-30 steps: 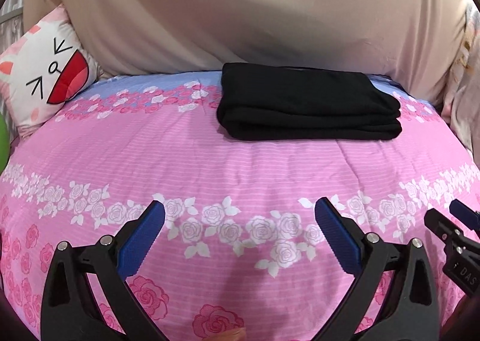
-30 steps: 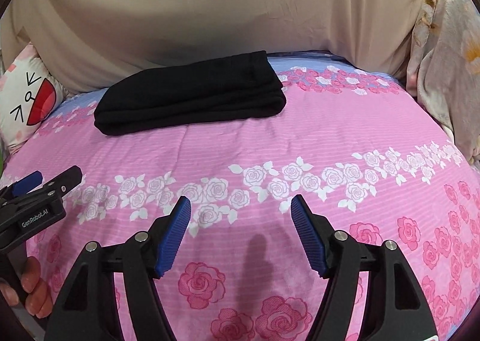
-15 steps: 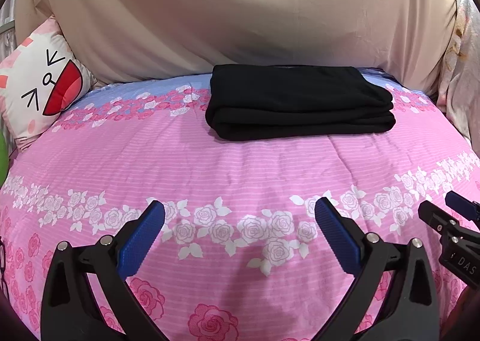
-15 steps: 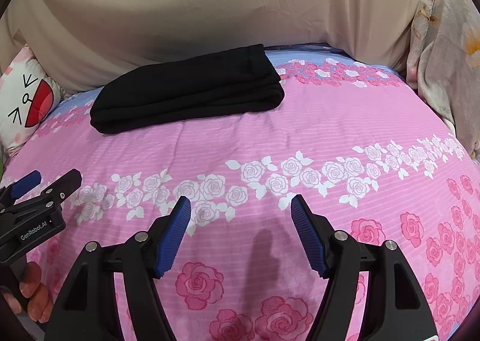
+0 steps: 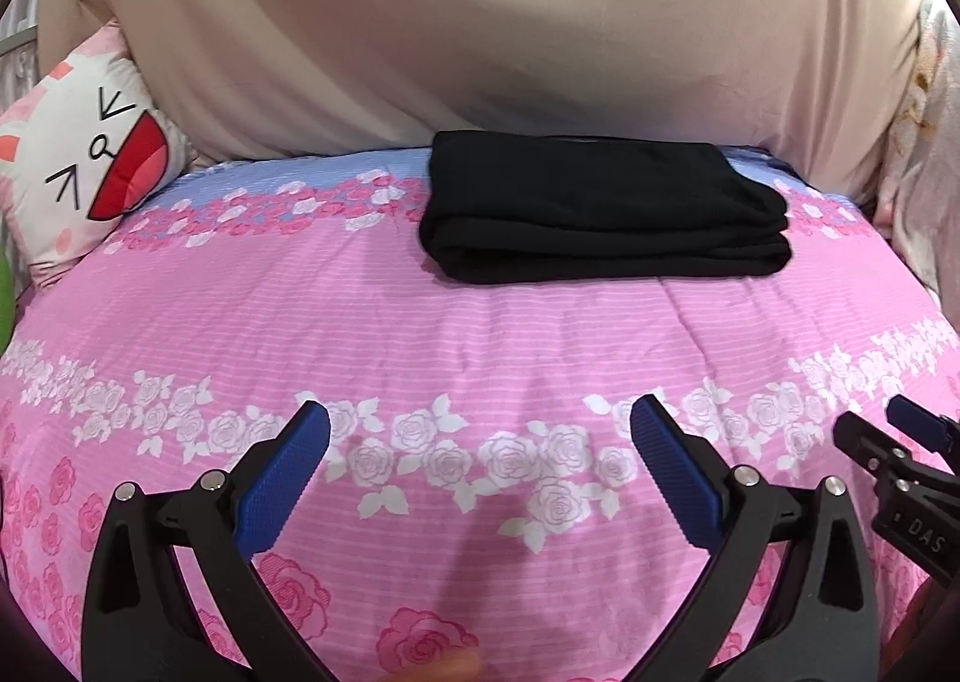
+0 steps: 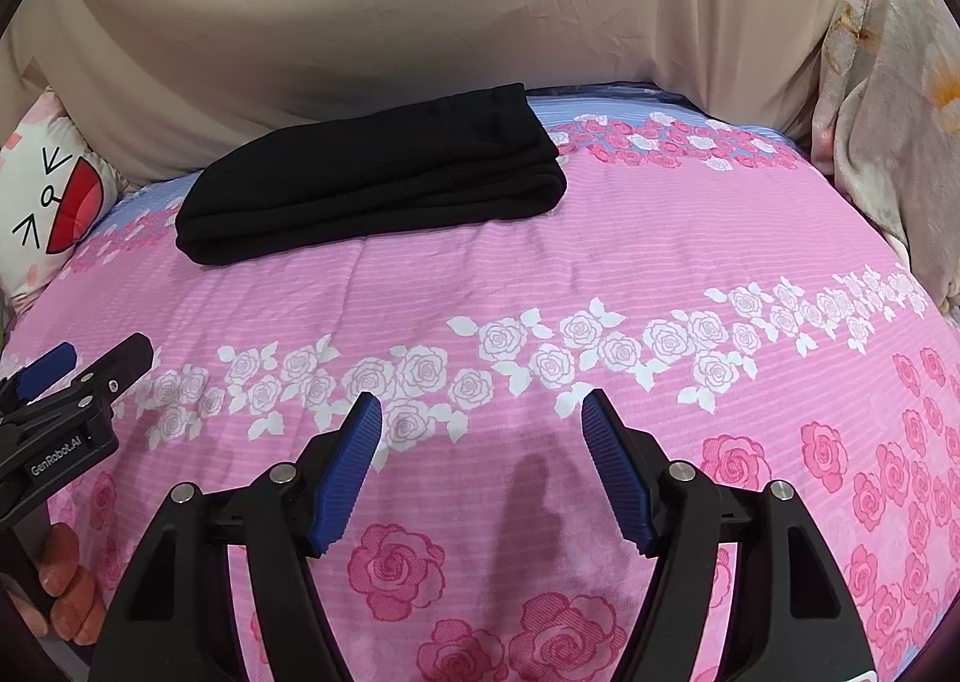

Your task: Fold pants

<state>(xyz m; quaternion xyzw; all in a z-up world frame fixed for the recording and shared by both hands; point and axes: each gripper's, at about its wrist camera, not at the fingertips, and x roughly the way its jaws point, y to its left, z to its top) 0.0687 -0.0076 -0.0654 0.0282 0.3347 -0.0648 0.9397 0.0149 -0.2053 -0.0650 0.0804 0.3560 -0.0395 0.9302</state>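
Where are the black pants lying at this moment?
The folded black pants lie at the far end of the pink floral bedspread, just before the beige sheet; the cat pillow is to their left in both views.

Black pants [image 5: 600, 214], pink rose-patterned bedsheet [image 5: 420, 334], beige cloth [image 5: 480, 33], white cartoon-face pillow [image 5: 84, 165]

Pink rose-print bedspread [image 5: 480, 334] — cartoon-face pillow [image 5: 78, 172], beige sheet [image 5: 480, 21] behind
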